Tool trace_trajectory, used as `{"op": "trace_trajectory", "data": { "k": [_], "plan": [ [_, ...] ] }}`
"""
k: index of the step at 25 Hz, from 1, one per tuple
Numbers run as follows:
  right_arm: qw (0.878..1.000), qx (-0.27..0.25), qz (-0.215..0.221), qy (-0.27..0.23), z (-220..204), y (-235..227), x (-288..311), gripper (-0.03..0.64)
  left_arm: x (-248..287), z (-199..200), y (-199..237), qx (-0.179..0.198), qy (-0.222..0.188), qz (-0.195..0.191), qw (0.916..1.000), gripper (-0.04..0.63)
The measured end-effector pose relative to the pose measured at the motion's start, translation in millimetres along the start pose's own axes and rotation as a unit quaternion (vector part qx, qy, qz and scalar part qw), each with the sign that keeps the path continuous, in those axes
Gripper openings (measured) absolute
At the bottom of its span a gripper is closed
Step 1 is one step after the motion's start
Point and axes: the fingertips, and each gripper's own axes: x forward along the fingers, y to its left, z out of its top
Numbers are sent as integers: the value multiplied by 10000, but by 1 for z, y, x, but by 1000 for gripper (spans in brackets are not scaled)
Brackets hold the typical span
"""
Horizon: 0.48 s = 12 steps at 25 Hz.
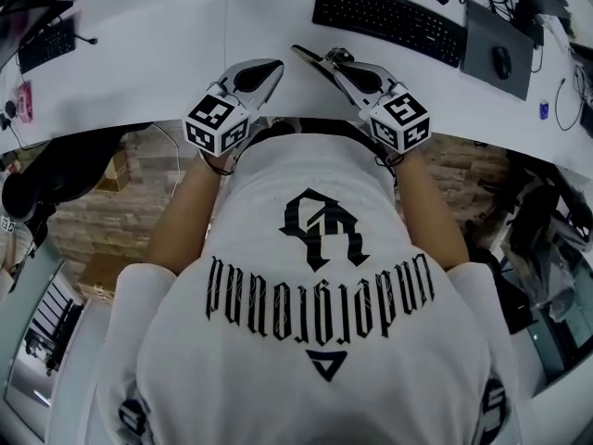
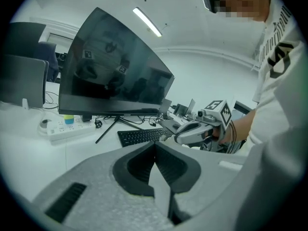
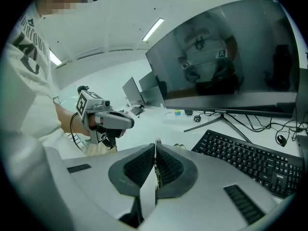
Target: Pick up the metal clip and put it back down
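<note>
My right gripper [image 3: 155,146] has its jaws closed on the clip [image 3: 156,174]. I see it as a thin metal edge pinched between the pads, held above the desk [image 1: 185,54] and short of the keyboard [image 1: 389,15]. My left gripper [image 2: 155,150] is pressed together with nothing in it, raised beside the right one at the desk's near edge

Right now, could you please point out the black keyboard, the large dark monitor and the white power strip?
Black keyboard [image 1: 389,15]: head view, middle of its keys.
Large dark monitor [image 3: 231,57]: right gripper view, centre of its screen.
White power strip [image 2: 72,129]: left gripper view, its top face.
</note>
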Motion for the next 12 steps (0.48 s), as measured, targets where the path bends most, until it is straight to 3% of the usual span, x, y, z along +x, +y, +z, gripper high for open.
{"op": "trace_trajectory", "data": {
  "k": [4, 12],
  "plan": [
    [9998, -4, 70, 205, -18, -18, 12, 20, 18, -16, 10, 58, 231, 41, 9997, 12],
    [9974, 122, 296, 642, -56, -35, 32, 20, 41, -43, 17, -285, 447, 165, 9985, 12]
  ]
}}
